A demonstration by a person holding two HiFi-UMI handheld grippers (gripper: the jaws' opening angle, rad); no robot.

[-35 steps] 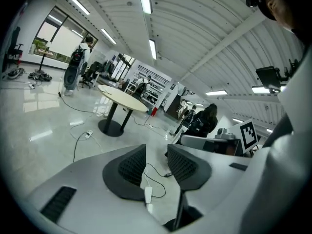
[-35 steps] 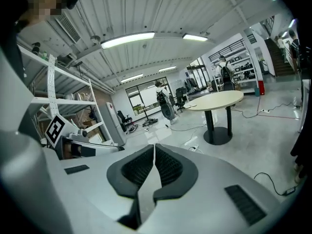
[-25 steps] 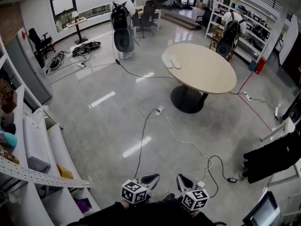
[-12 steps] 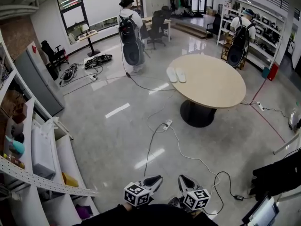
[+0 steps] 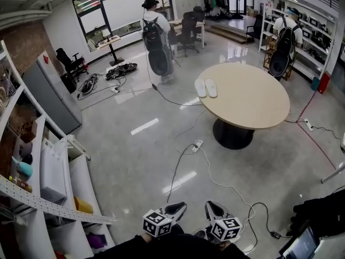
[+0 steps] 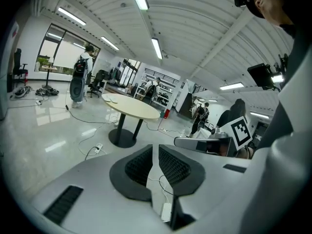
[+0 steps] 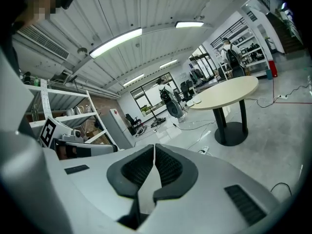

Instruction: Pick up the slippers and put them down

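Well ahead, the slippers (image 5: pixel 205 87) lie side by side on the round table (image 5: pixel 253 107), close to its left edge as the head view shows it. Both grippers sit low at the bottom of that view, well apart from the table and pointing roughly toward it. The left gripper (image 5: pixel 177 207) and the right gripper (image 5: pixel 211 206) are just beside each other. Each has its jaws clenched together with nothing between them (each gripper's own view shows the dark ribbed pads meeting, with only floor beyond). A power strip (image 5: pixel 197 143) lies on the glossy floor between the grippers and the table's dark base. One person (image 5: pixel 156 36) with a backpack stands beyond the table, back turned. A second person (image 5: pixel 285 34) stands at the shelves on the right. Racks (image 5: pixel 54 198) line the left side.
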